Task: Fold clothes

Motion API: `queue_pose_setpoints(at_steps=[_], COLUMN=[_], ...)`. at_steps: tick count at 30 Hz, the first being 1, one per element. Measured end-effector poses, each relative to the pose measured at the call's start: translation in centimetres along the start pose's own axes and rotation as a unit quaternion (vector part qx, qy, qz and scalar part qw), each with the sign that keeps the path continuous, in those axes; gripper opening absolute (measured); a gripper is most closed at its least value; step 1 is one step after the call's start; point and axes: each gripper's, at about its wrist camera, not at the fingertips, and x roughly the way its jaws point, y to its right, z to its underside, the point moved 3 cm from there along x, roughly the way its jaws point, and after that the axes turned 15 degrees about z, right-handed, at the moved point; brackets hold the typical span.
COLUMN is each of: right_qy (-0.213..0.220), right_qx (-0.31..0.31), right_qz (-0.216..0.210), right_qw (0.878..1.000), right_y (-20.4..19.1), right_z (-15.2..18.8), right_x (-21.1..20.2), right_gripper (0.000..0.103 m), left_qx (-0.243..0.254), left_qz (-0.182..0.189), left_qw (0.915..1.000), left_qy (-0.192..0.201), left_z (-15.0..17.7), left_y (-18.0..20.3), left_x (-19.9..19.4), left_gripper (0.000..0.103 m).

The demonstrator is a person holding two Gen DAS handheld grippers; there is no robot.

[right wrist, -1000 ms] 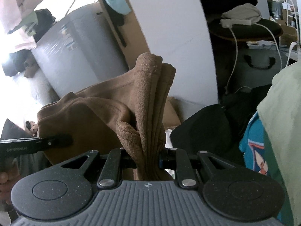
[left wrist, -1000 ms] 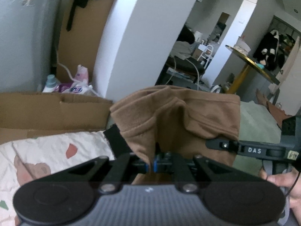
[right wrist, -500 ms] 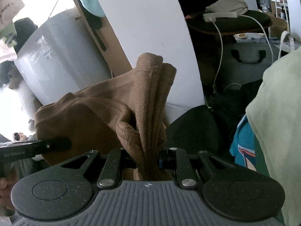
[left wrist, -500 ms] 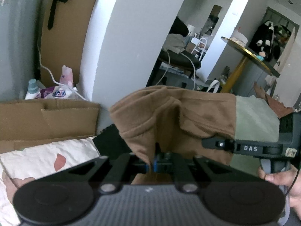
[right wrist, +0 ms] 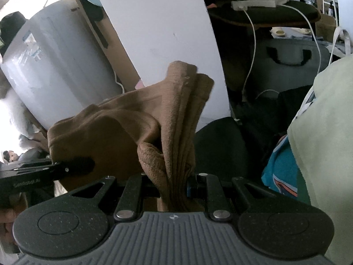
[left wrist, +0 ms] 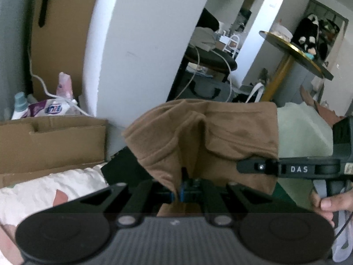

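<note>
Two grippers, left gripper [left wrist: 179,193], right gripper [right wrist: 174,186], clamping brown garment [left wrist: 198,137]

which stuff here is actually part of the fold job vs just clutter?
In the job:
brown garment
left gripper, shut on it
right gripper, shut on a thicker bunch of it

Lying about:
cardboard box
pale green cloth
teal garment
gold-rimmed round table

Dim indoor daylight, fisheye-warped and slightly blurred.
Blown-out glare at upper left in right-wrist view; dark vignetted corners; shadowed foregrounds.
</note>
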Motion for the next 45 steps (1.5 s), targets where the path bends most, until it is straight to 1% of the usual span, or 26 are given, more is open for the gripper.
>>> queue_pose_setpoints(at_steps=[4,7,12,18,24,28,30,33,38,42,45], right_qy=[-0.001,-0.005,-0.015,-0.029,-0.033,-0.048,-0.051,-0.058,-0.048,-0.046,-0.042], right_qx=[0.023,0.026,0.001,-0.021,-0.036,-0.048,-0.06,-0.061,-0.06,-0.057,-0.055], right_qz=[0.0,0.006,0.015,0.025,0.043,0.053,0.054,0.05,0.043,0.037,0.032], right_qw=[1.0,1.0,1.0,0.999,0.998,0.996,0.995,0.995,0.996,0.997,0.997], right_y=[1.2,2.1,2.6,3.1,3.9,4.0,4.0,4.5,5.1,5.5,5.7], right_z=[-0.4,-0.5,-0.7,-1.0,-1.5,-1.9,-2.2,-2.4,-1.9,-1.2,-1.1], right_x=[0.6,1.2,2.6,3.8,4.8,5.6,6.0,6.5,7.6,10.1,11.5], right_gripper=[0.018,0.018,0.018,0.018,0.018,0.018,0.018,0.018,0.018,0.018,0.018], left_qx=[0.01,0.01,0.035,0.039,0.034,0.022,0.013,0.009,0.006,-0.009,-0.008], left_qz=[0.01,0.018,0.04,0.099,0.134,0.152,0.161,0.173,0.184,0.177,0.173], left_qw=[0.9999,0.9998,0.9984,0.9942,0.9904,0.988,0.9869,0.9848,0.9828,0.9841,0.9848], left_qy=[-0.002,-0.004,-0.019,-0.017,-0.011,-0.01,-0.01,-0.008,-0.011,-0.012,-0.007], left_z=[0.0,-0.1,-0.1,-0.4,-0.3,0.2,0.7,1.4,2.0,2.5,2.5], left_y=[-0.2,-0.7,-1.5,-2.9,-4.4,-4.9,-5.1,-5.1,-6.0,-7.5,-8.3], left_x=[1.2,2.1,4.0,5.3,6.4,6.6,6.6,6.5,7.6,9.0,9.3], left_gripper=[0.006,0.005,0.005,0.005,0.005,0.005,0.005,0.005,0.005,0.005,0.005])
